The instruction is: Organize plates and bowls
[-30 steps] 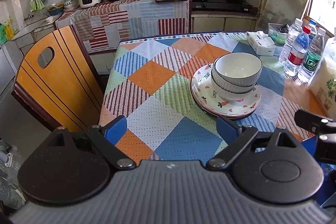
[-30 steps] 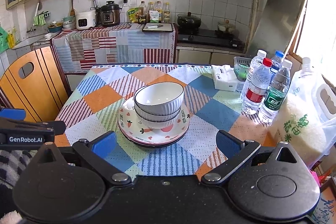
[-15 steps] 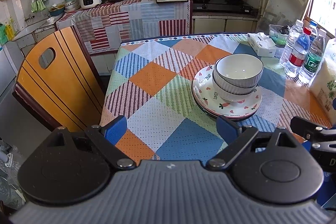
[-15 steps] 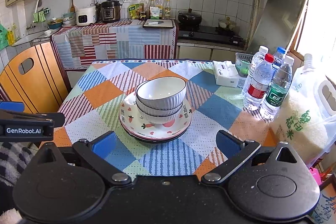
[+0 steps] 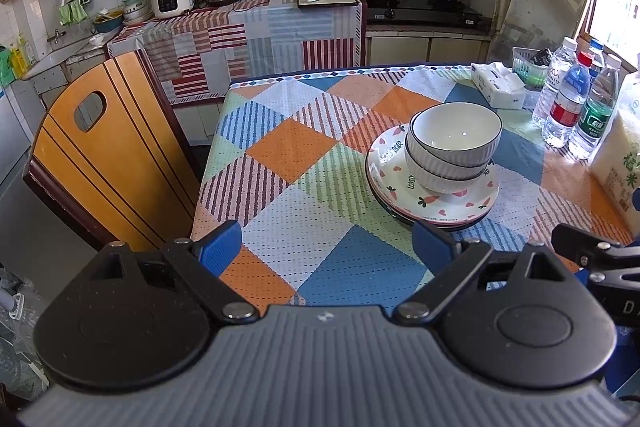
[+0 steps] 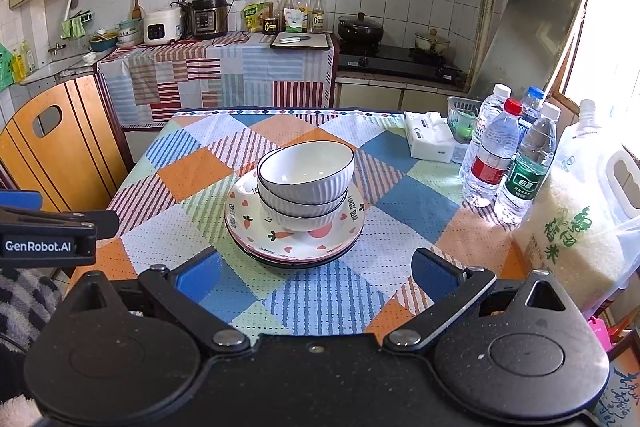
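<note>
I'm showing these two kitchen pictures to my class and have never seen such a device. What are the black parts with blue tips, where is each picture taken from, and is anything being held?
A person holds two hand-held grippers, each with a camera looking along its fingers. One picture comes from the left gripper, the other from the right gripper. The blue tips are finger pads; both stand wide open, holding nothing. On the table, two bowls sit nested on stacked plates. Nearby stand water bottles, a tissue pack and a rice bag.
</note>
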The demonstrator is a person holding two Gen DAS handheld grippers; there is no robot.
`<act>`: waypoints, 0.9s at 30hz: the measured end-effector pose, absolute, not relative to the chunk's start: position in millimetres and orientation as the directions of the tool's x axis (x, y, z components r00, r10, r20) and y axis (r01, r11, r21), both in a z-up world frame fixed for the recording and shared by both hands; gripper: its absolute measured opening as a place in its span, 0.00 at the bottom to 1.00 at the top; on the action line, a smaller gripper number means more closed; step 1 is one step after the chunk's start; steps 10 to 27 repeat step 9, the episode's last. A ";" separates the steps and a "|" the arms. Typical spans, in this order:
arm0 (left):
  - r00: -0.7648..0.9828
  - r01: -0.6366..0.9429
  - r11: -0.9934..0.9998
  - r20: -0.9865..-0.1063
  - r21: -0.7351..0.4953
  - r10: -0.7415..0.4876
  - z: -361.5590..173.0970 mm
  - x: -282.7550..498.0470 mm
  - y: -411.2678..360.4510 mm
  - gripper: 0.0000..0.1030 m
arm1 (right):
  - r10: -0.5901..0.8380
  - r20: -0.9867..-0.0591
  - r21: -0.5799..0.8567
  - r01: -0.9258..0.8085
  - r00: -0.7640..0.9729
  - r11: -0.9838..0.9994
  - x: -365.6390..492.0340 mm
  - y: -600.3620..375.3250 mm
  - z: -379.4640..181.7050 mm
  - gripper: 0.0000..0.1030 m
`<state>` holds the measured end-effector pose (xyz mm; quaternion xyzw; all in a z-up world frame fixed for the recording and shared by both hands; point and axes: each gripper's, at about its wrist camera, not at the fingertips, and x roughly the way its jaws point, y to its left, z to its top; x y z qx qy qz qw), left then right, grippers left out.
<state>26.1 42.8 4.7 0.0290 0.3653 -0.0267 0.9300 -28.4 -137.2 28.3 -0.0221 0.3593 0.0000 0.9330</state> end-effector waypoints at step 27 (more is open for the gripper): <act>0.731 0.076 0.997 -0.682 0.033 -0.033 5.1 22.4 45.9 0.90 | -0.017 -0.674 -0.039 -0.012 0.739 0.999 -27.3 -137.8 25.6 0.99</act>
